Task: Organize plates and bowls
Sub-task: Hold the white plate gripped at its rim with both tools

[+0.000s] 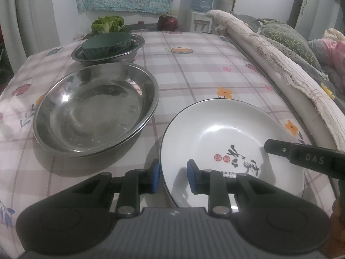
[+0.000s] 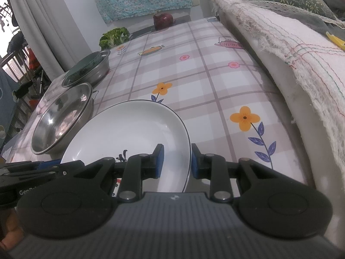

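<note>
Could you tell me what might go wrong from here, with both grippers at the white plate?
1. Each of the left gripper and right gripper straddles only the thin rim of the white plate; whether the jaws pinch firmly is unclear, so uneven lifting could let the plate tilt and slip.
2. The plate appears to sit on another plate beneath; lifting might drag that one along.
3. The steel basin sits close beside it; a sideways move could knock its rim.

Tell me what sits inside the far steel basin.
Inside the far steel basin sits a dark green bowl, upside down, its flat base facing up. It fills most of the basin, so the basin's floor and anything beneath the bowl are hidden.
</note>
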Demonstrator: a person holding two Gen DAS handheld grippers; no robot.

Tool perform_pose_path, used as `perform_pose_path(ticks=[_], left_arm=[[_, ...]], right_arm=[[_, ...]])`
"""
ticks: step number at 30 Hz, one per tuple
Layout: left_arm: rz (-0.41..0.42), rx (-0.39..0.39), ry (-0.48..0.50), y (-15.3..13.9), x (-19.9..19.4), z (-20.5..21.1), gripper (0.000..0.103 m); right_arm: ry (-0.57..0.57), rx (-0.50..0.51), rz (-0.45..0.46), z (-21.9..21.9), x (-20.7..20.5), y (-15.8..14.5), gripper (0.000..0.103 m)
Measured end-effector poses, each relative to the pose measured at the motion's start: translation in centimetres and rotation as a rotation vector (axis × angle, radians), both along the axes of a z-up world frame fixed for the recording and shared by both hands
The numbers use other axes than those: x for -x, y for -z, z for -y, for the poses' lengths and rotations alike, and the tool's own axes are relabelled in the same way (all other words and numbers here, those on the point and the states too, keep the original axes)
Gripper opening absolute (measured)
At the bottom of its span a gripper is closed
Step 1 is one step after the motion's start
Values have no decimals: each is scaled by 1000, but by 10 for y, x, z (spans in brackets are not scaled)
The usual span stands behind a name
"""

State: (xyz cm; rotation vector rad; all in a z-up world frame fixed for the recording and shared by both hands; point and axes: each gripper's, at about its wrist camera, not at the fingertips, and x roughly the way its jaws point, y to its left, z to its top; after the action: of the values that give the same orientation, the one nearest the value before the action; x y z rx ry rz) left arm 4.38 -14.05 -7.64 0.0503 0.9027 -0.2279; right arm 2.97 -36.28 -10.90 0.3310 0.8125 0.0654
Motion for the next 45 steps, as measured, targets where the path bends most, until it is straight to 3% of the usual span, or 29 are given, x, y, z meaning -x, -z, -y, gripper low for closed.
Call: perform_pose_path(ticks=[45], left_arm=[[-6, 1, -1, 2, -2, 1, 29]], right_arm=[[0, -1, 1, 1, 0, 1, 25]])
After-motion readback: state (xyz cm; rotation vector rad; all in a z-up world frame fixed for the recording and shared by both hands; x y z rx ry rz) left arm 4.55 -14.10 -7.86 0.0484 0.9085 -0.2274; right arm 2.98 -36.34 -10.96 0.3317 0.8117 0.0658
